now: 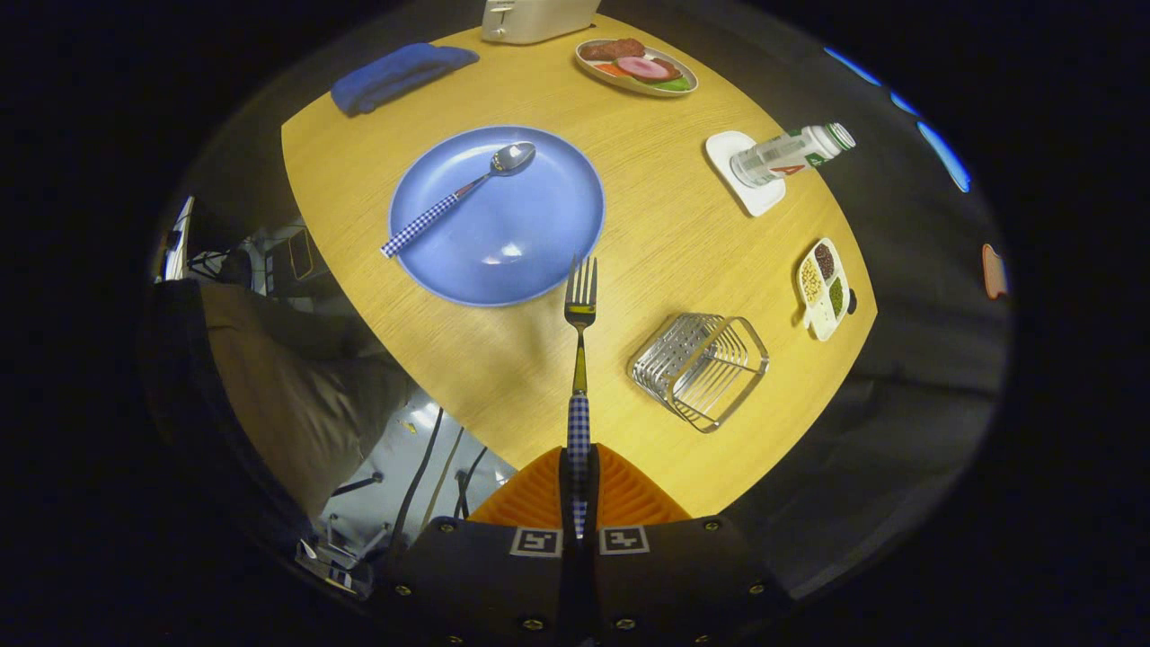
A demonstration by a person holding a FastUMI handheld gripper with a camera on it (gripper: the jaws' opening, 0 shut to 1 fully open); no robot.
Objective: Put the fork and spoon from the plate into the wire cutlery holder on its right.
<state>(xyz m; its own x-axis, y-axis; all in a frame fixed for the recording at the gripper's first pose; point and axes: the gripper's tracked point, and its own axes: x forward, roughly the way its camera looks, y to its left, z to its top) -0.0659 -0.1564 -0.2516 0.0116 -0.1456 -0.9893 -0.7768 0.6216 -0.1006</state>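
Gripper view: jaws hide the clamped fork's [580,359] handle end.

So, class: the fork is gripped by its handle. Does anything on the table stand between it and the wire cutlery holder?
Nothing visible does. The hand-held gripper is shut on the checked-handled metal fork, and only bare yellow wooden table lies between its tines and the silver wire cutlery holder just to their right.

Spoon [467,189] on plate [530,243]; wire holder [701,367] right; fork [579,359] between fingers [539,494]
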